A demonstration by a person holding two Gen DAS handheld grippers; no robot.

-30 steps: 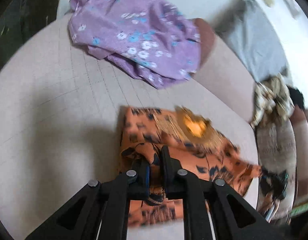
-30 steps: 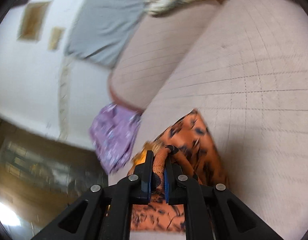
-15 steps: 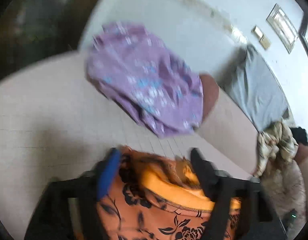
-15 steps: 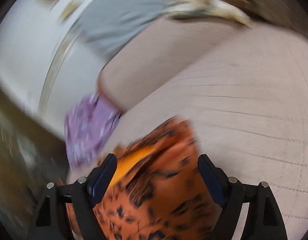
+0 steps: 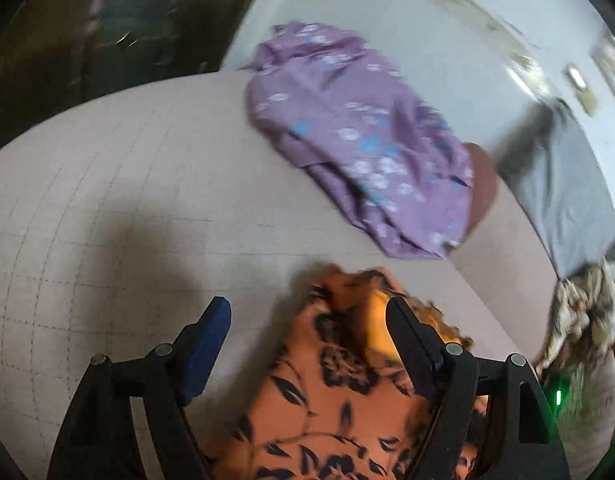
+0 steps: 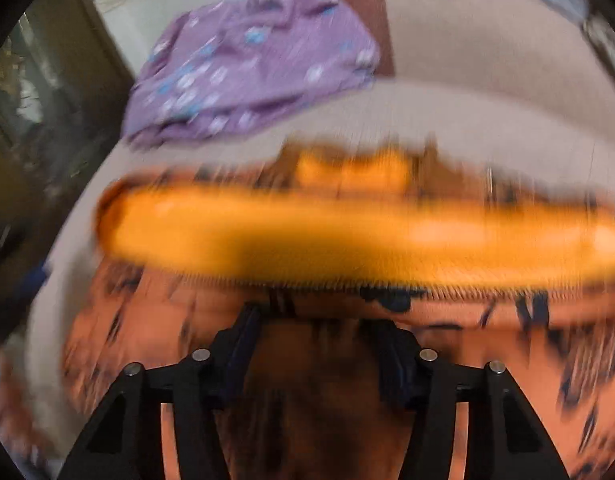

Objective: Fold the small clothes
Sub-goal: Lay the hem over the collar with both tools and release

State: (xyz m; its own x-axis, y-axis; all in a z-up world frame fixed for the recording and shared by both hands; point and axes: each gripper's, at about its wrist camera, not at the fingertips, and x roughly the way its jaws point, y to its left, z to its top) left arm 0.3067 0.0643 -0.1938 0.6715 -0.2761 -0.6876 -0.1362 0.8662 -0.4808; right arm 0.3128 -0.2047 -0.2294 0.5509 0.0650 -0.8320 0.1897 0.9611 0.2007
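An orange garment with a dark floral print (image 5: 339, 392) lies on the pale pink quilted surface (image 5: 119, 200). My left gripper (image 5: 307, 320) is open and empty, its jaws spread wide above the garment's near-left edge. In the right wrist view the same garment (image 6: 347, 236) fills the frame, blurred, with a bright orange band across it. My right gripper (image 6: 319, 328) is open just over the cloth, which lies between and under its fingers. A purple floral garment (image 5: 359, 136) lies crumpled at the far edge and also shows in the right wrist view (image 6: 247, 64).
A grey cloth (image 5: 567, 196) hangs at the far right over a padded back. A beige patterned pile (image 5: 583, 316) sits at the right. A dark floor area (image 5: 87, 20) lies beyond the surface's left edge.
Both grippers were shut on the orange garment a second ago; both opened and let it go. The right gripper has since swung round and down close over the cloth.
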